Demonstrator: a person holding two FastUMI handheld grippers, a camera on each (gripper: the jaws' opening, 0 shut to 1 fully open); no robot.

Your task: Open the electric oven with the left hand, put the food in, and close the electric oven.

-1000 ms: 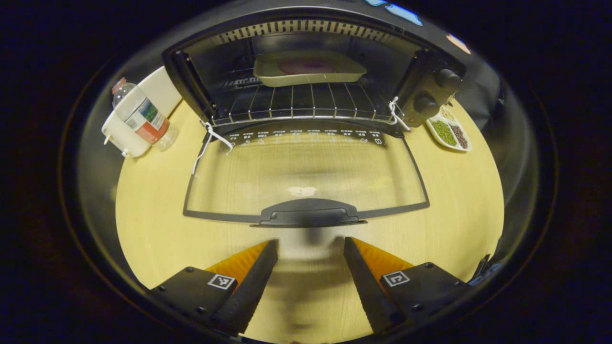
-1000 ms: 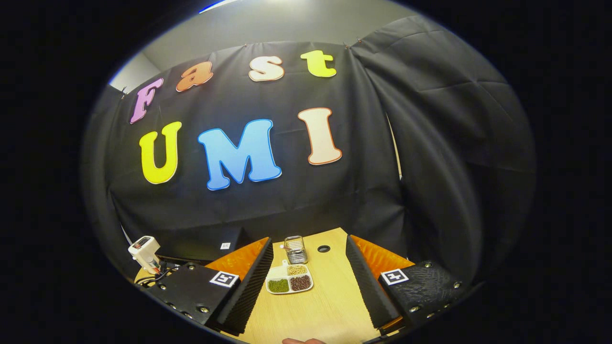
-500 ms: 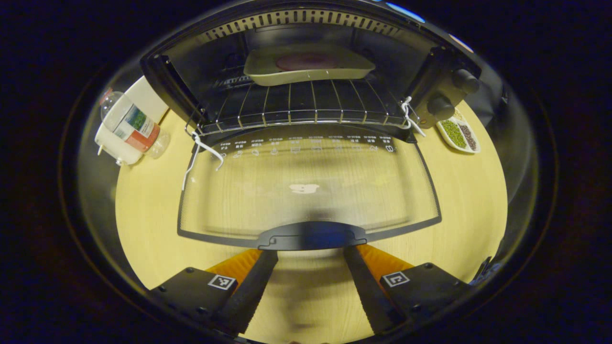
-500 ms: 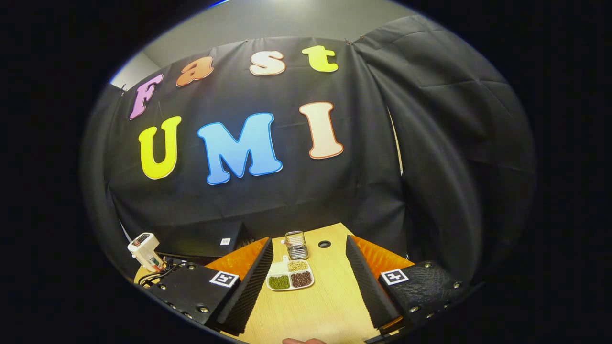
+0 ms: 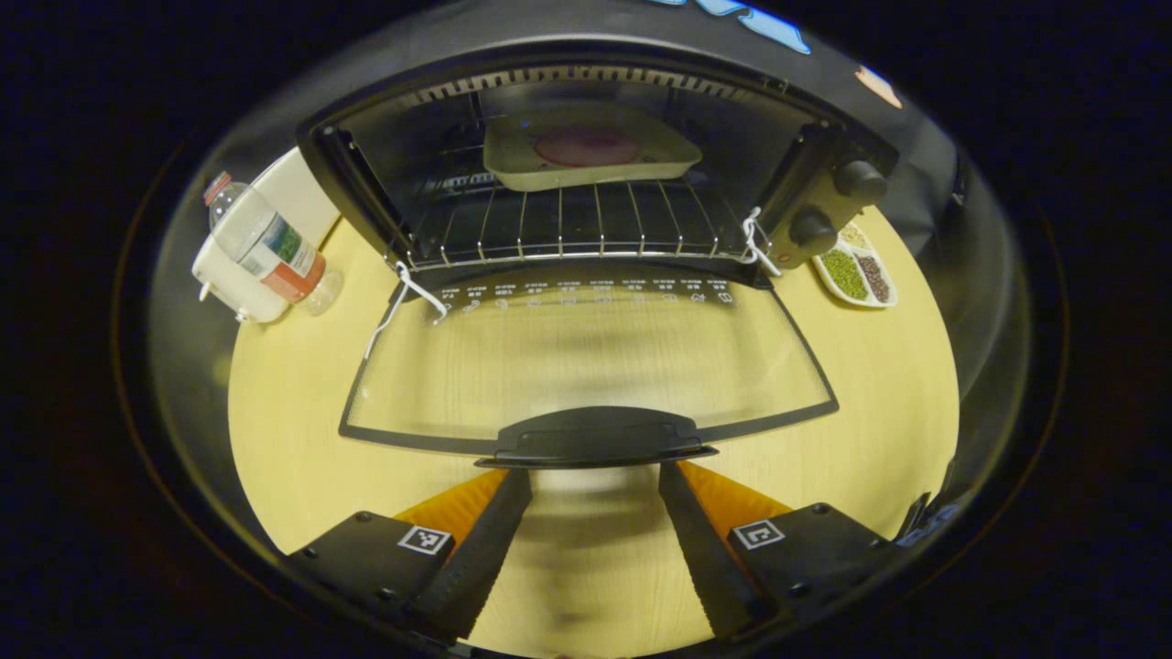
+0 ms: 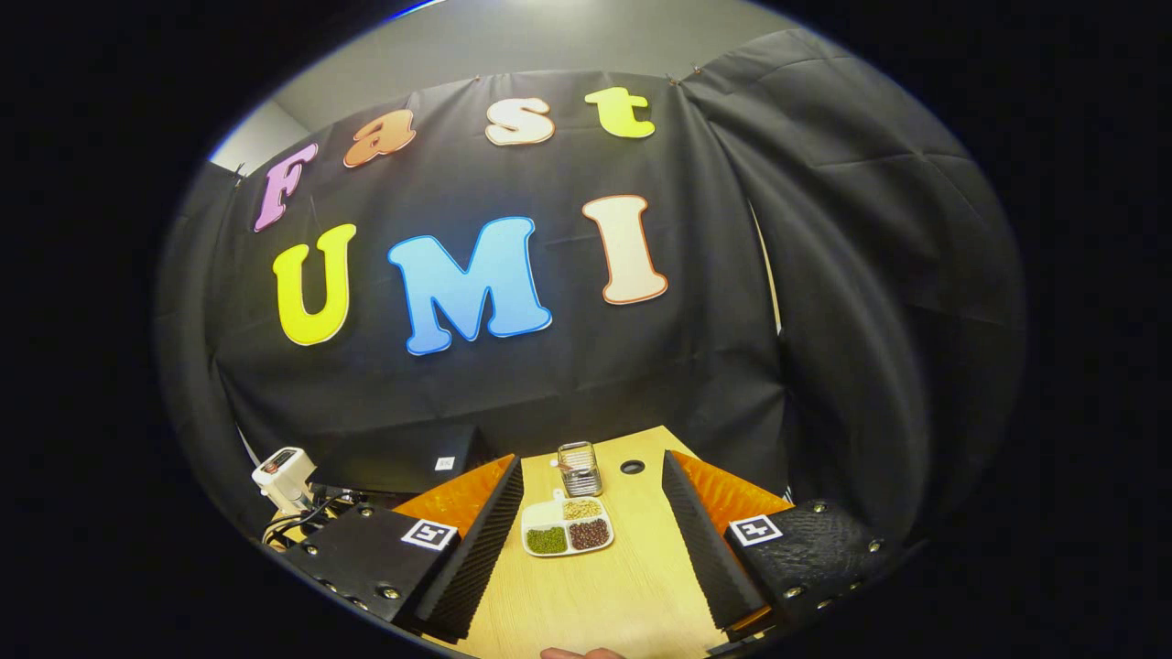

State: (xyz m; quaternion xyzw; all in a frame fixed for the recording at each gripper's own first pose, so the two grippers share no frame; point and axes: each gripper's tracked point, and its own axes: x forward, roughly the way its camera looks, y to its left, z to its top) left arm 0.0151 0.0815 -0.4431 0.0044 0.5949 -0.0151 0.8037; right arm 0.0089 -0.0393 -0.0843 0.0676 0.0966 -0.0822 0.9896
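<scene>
The oven (image 5: 586, 165) stands open on the worktop (image 5: 284, 403), its glass door (image 5: 586, 357) folded flat toward the camera, so the opening step looks done. The food step looks done as well: a tray (image 5: 586, 151) with a dark round piece of food (image 5: 586, 146) sits on the rack (image 5: 568, 224) deep inside. What appears left is closing the door.

In the left gripper view, the left hand-held gripper (image 5: 595, 499) has its fingers apart and holds nothing. The door's handle (image 5: 600, 437) lies just beyond the fingertips, roughly centred on the gap between them; whether they touch it cannot be told. Past the handle comes the door, then the rack and tray.

In the right gripper view, the right hand-held gripper (image 6: 591, 526) is also spread and empty, above a dish of beans (image 6: 568, 531).
</scene>
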